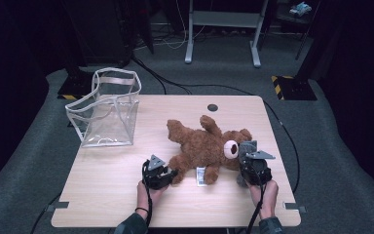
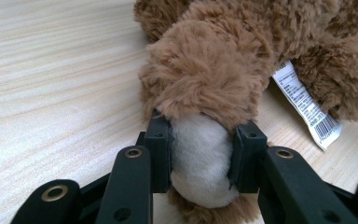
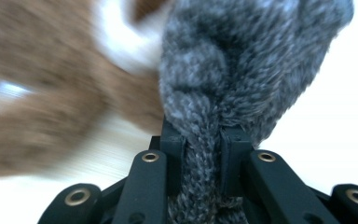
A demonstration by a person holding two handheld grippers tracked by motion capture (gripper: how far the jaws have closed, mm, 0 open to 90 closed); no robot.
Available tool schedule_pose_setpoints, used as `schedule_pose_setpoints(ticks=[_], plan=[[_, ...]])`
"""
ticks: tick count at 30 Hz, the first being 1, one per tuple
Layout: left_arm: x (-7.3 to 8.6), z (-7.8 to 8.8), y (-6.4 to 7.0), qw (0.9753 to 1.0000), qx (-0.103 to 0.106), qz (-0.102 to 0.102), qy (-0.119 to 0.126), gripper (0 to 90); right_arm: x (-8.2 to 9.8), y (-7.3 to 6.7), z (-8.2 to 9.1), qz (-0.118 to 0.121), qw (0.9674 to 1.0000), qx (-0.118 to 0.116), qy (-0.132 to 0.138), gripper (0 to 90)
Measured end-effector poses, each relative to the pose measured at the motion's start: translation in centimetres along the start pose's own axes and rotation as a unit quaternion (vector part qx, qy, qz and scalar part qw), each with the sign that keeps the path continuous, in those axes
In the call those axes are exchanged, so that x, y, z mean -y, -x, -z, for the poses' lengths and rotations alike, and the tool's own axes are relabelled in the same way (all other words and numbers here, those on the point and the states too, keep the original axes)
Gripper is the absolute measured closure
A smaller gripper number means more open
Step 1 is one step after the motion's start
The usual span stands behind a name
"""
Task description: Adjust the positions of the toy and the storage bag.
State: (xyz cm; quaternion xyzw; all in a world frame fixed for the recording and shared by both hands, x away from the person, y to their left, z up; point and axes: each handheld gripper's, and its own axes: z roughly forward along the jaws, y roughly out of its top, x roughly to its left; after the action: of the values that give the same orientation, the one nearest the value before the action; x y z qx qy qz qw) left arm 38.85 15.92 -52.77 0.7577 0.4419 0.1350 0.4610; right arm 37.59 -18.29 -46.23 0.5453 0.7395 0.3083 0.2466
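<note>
Teddy bear (image 1: 204,146) on table (image 1: 112,180); clear bag (image 1: 108,109) apart.

High view overlooks table (image 1: 126,195); gripper views close on teddy bear (image 2: 214,70).

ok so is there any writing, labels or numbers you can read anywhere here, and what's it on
No text can be read.
White tag sewn to the teddy bear: lines of small print and a barcode, too small to read.
Clear bag: no writing to be seen.
Grey knitted piece in the right gripper: no label in sight.
</note>
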Motion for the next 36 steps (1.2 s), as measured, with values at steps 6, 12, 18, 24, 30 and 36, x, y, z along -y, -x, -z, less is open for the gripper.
schedule_pose_setpoints(ticks=[6, 12, 18, 24, 30, 36], plan=[[0.0, 0.0, 0.0, 1.0, 0.0, 0.001, 0.001, 65.8, -2.5, -4.6, -0.1, 0.062, 0.9968, -0.049, 0.017, 75.8], [0.0, 0.0, 0.0, 1.0, 0.002, 0.0, 0.0, 65.8, -0.4, -5.1, -4.6, 0.04, 0.9964, -0.058, -0.047, 76.0], [0.0, 0.0, 0.0, 1.0, 0.004, 0.005, 0.001, 65.8, -2.4, -5.1, -2.2, 0.037, 0.9952, -0.09, -0.01, 75.4], [0.0, 0.0, 0.0, 1.0, 0.002, 0.004, 0.001, 65.8, -4.5, -6.4, -2.9, 0.035, 0.992, -0.121, -0.001, 75.5], [0.0, 0.0, 0.0, 1.0, 0.002, 0.0, 0.0, 65.8, -1.9, -6.5, -3.8, 0.032, 0.9897, -0.134, -0.039, 75.7], [0.0, 0.0, 0.0, 1.0, 0.001, 0.0, 0.0, 65.8, -1.6, -4.9, -2.2, 0.031, 0.9903, -0.125, -0.052, 75.4]])
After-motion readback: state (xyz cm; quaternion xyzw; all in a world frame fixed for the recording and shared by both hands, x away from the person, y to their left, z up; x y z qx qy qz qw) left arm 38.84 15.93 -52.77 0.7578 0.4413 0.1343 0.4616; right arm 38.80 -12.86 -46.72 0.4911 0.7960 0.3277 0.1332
